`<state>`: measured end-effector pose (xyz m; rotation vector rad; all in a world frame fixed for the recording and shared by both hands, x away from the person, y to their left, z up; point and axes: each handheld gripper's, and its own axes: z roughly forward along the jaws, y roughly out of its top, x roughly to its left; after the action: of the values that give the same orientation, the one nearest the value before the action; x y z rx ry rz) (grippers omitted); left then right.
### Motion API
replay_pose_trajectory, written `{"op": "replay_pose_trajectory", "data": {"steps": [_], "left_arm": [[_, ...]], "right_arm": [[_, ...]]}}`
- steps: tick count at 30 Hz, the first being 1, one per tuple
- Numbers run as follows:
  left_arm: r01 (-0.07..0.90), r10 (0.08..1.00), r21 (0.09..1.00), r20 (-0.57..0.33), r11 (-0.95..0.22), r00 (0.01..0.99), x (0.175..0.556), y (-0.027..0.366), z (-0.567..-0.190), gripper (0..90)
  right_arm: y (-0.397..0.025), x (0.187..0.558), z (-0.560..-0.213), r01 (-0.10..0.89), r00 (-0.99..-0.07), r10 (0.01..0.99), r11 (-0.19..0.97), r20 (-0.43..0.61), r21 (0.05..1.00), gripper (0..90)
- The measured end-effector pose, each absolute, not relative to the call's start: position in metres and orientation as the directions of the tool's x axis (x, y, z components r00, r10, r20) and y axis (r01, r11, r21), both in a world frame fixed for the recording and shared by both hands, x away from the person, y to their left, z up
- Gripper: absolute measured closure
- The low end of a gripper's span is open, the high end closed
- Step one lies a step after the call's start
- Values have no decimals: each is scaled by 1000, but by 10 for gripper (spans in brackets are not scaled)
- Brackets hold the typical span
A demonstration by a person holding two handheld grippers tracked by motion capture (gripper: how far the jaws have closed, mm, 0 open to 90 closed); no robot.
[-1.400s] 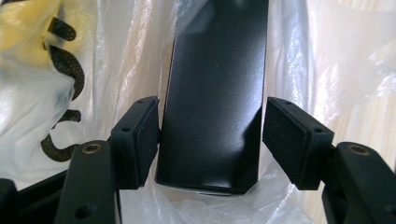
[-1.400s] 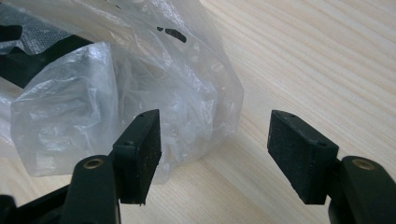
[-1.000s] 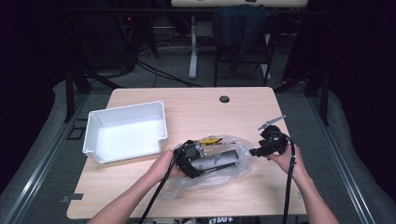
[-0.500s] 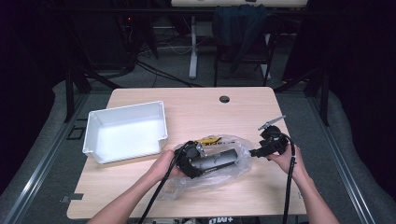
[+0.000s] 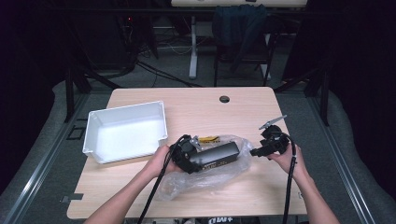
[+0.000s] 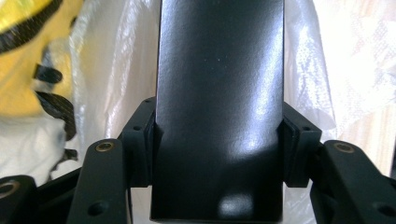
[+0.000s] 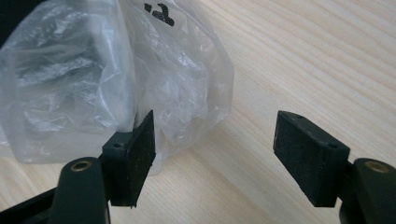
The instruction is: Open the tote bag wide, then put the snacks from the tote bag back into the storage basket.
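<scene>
Left hand-held gripper (image 5: 189, 156) clenched on a glossy black box (image 5: 215, 155), pads pressed against both its sides in the left gripper view, box lying half inside a crumpled clear plastic bag (image 5: 212, 175) at the middle of the counter (image 5: 196, 107), a yellow-and-black item (image 5: 208, 138) just behind. Right hand-held gripper (image 7: 212, 154) released, jaws spread wide over bare wood just beside the bag's right end, one pad touching the plastic. White bin (image 5: 125, 130) at the counter's left, apart from the bag.
</scene>
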<state>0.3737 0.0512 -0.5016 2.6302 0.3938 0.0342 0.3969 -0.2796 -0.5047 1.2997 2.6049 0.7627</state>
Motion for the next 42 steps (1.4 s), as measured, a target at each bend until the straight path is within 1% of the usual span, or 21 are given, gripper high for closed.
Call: {"op": "replay_pose_trajectory", "data": {"steps": [8,14,18,24,29,36,42], "left_arm": [[276,287,504,-58,-818,956,376,53,-488,431],[272,288,522,-53,-808,956,378,55,-477,431],[262,281,528,-47,-808,959,381,57,-469,431],[249,275,525,-29,-814,961,384,64,-454,431],[237,272,516,-8,-823,962,386,73,-444,431],[239,276,524,-7,-817,961,389,88,-434,431],[239,284,533,4,-812,959,391,103,-423,432]], "right_arm": [[-280,396,-504,711,-614,783,494,99,500,292],[-282,395,-503,716,-609,785,480,116,507,291],[-283,396,-501,712,-611,785,486,105,507,279],[-286,392,-494,694,-619,778,478,109,538,220],[-296,389,-491,695,-617,779,469,117,545,162],[-304,388,-490,696,-617,776,461,130,550,121],[-304,388,-493,697,-617,778,471,118,541,98]]}}
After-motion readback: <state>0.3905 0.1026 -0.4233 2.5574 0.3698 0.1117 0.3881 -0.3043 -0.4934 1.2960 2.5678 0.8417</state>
